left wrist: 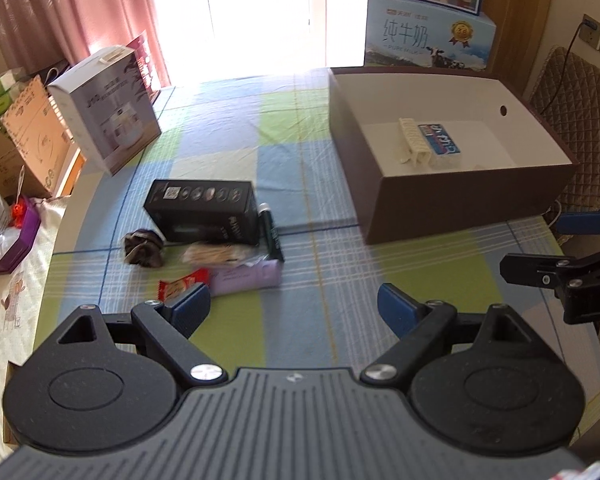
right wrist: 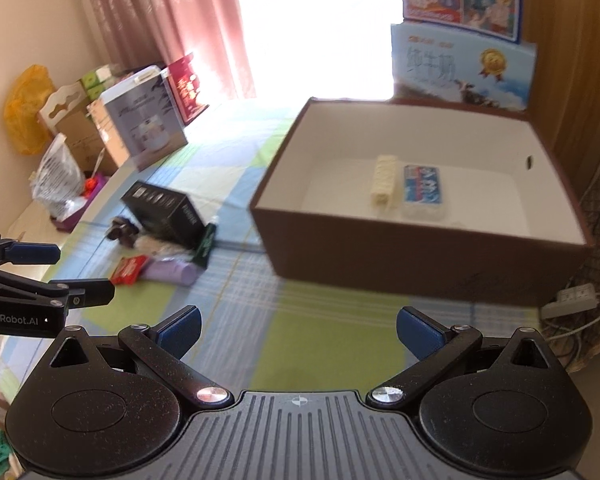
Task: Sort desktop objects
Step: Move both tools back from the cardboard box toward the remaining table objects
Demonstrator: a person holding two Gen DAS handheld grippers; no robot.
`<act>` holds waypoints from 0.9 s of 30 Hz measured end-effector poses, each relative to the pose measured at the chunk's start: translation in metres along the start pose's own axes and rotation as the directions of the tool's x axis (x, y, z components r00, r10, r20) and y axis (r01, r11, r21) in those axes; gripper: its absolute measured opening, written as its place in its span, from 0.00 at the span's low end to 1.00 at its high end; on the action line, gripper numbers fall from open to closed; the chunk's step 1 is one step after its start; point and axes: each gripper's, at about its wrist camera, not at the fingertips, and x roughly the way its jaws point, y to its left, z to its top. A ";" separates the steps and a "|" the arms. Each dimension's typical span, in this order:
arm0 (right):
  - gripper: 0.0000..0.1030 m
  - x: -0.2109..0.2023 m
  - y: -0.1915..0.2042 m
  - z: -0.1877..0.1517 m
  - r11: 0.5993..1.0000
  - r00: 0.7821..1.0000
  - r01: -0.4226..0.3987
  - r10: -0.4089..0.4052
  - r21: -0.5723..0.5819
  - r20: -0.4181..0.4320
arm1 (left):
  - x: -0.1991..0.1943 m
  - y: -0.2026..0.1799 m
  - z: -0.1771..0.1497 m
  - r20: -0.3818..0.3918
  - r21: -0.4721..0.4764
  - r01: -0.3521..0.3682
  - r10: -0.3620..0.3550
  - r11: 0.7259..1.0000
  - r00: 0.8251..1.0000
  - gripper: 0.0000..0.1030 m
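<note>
A brown box with a white inside stands at the right of the table and holds a cream hair clip and a blue tissue pack. Left of it lies a pile: a black carton, a dark green tube, a brown scrunchie, a clear snack bag, a red wrapper and a lilac pack. My left gripper is open just right of the pile, holding nothing. My right gripper is open before the box, with nothing in it.
The table carries a blue, green and white plaid cloth. A white appliance carton stands at its far left edge, with cardboard boxes and bags beyond. Milk cartons are stacked behind the brown box. A padded chair stands at the right.
</note>
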 end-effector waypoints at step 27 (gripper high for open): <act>0.98 0.082 0.077 -0.019 0.995 0.995 -0.096 0.096 -0.002 -0.028 | 0.026 0.101 -0.053 -0.087 -0.117 -0.086 0.076 0.989 0.993 0.86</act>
